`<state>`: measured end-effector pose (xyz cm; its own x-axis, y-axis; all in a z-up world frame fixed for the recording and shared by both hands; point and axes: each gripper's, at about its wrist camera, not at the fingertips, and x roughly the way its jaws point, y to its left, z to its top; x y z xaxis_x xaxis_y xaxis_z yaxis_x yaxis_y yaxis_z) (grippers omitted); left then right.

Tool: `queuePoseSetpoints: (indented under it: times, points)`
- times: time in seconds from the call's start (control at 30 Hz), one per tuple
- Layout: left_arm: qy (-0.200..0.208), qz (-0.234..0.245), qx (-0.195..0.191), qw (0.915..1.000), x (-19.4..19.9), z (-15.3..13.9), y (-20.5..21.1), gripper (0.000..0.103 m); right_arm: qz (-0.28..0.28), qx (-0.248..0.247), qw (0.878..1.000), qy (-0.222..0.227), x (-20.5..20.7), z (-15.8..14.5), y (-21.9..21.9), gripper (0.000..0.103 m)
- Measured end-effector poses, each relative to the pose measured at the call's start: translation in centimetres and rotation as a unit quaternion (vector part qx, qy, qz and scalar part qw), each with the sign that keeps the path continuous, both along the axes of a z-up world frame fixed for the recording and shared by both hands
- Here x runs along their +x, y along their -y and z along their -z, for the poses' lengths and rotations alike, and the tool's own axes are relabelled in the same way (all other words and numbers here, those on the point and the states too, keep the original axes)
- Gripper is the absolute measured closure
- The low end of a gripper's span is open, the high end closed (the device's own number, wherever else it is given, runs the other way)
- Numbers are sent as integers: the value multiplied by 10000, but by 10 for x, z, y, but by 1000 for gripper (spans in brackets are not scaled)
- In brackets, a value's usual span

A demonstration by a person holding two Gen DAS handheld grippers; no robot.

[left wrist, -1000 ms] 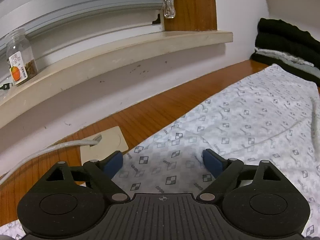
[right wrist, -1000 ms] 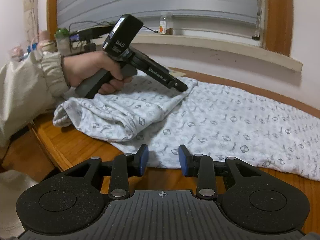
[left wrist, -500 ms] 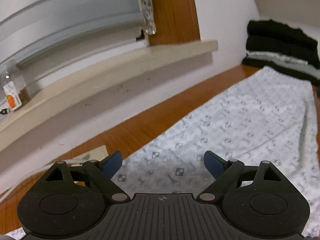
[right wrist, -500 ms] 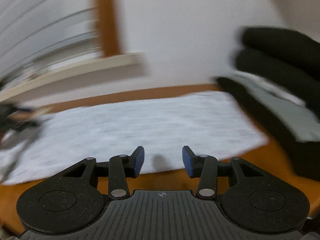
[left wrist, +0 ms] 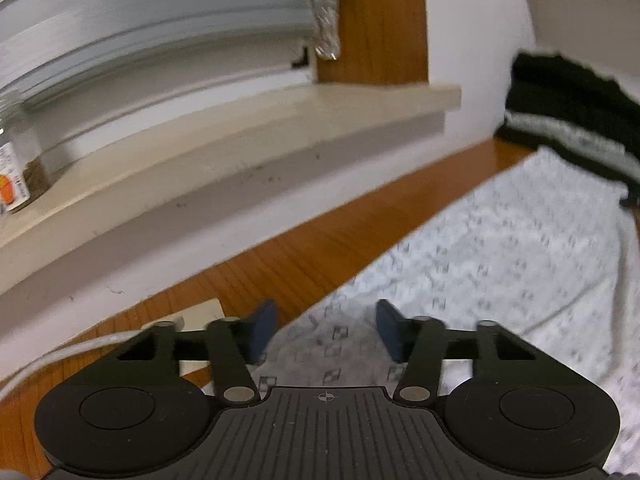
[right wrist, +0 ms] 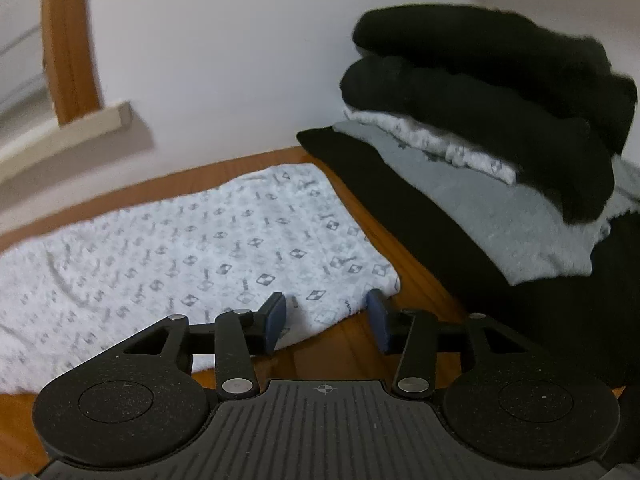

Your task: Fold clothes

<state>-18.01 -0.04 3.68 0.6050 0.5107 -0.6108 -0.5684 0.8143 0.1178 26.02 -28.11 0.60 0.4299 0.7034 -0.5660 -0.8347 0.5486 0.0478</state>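
Observation:
A white garment with a grey checker print (left wrist: 500, 248) lies spread flat on the wooden table (left wrist: 300, 256). My left gripper (left wrist: 326, 330) hovers low over the garment's edge nearest the wall. Its jaws are closing, with slightly bunched cloth between the blue pads, and the pads do not visibly press on it. In the right wrist view the same garment (right wrist: 180, 248) ends in a corner right at my right gripper (right wrist: 326, 320). Those jaws are opening and straddle that corner's hem without gripping it.
A stack of folded black, grey and printed clothes (right wrist: 480, 120) sits just right of the garment, also seen as the stack (left wrist: 568, 112). A window sill (left wrist: 240, 140) with a jar (left wrist: 16, 184) runs along the wall. A white cable (left wrist: 80, 350) and a beige card (left wrist: 200, 316) lie left.
The left jaws have narrowed over the garment's edge. The right gripper swung away from the hand-held end to the garment's corner by the folded stack, and its jaws widened a little.

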Motion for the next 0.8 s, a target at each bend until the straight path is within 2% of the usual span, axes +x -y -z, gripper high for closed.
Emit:
queuePoseSetpoints:
  times: [0.03, 0.07, 0.1, 0.23, 0.37, 0.43, 0.5, 0.53, 0.57, 0.6, 0.63, 0.67, 0.73, 0.77, 0.8]
  points:
    - [-32, 59, 3, 10000, 0, 3, 1, 76, -4, -18, 10000, 70, -2, 0, -2, 57]
    - [-64, 118, 6, 9999, 1, 5, 2, 84, -2, -5, 10000, 82, -3, 0, -4, 57]
    - [-26, 125, 40, 9999, -1, 6, 3, 101, -23, 3, 10000, 88, -2, 1, -4, 57]
    - [361, -115, 330, 9987, -10, 0, 3, 103, -13, 53, 9999, 89, 0, 2, -3, 57]
    - [347, -250, 305, 9986, -14, -1, -3, 102, 67, 92, 9999, 3, 3, 1, -4, 57]
    - [278, -304, 319, 9986, -15, 0, -3, 97, 130, 137, 9997, -127, 6, 0, -5, 58]
    - [291, -372, 307, 9984, -17, -1, -2, 77, 189, 210, 9993, -242, 11, -1, -5, 58]
    - [347, -377, 290, 9983, -19, -3, -1, 59, 223, 270, 9989, -324, 14, 0, -5, 58]
    - [402, -382, 274, 9981, -20, -4, 0, 53, 270, 339, 9982, -410, 16, 0, -3, 58]
    - [447, -377, 259, 9980, -22, -6, 2, 50, 326, 406, 9974, -492, 19, 0, -2, 60]
    - [485, -363, 233, 9979, -24, -8, 3, 50, 376, 456, 9968, -540, 20, 1, -2, 69]
    - [523, -348, 198, 9978, -25, -11, 5, 49, 423, 507, 9961, -591, 22, 1, -1, 84]
    - [589, -361, 167, 9975, -27, -16, 8, 47, 432, 620, 9942, -769, 28, 3, -1, 90]
    - [611, -364, 183, 9973, -28, -18, 11, 47, 458, 649, 9938, -780, 29, 2, -2, 98]
    - [620, -351, 200, 9973, -29, -20, 13, 45, 479, 681, 9936, -767, 28, 0, -2, 98]
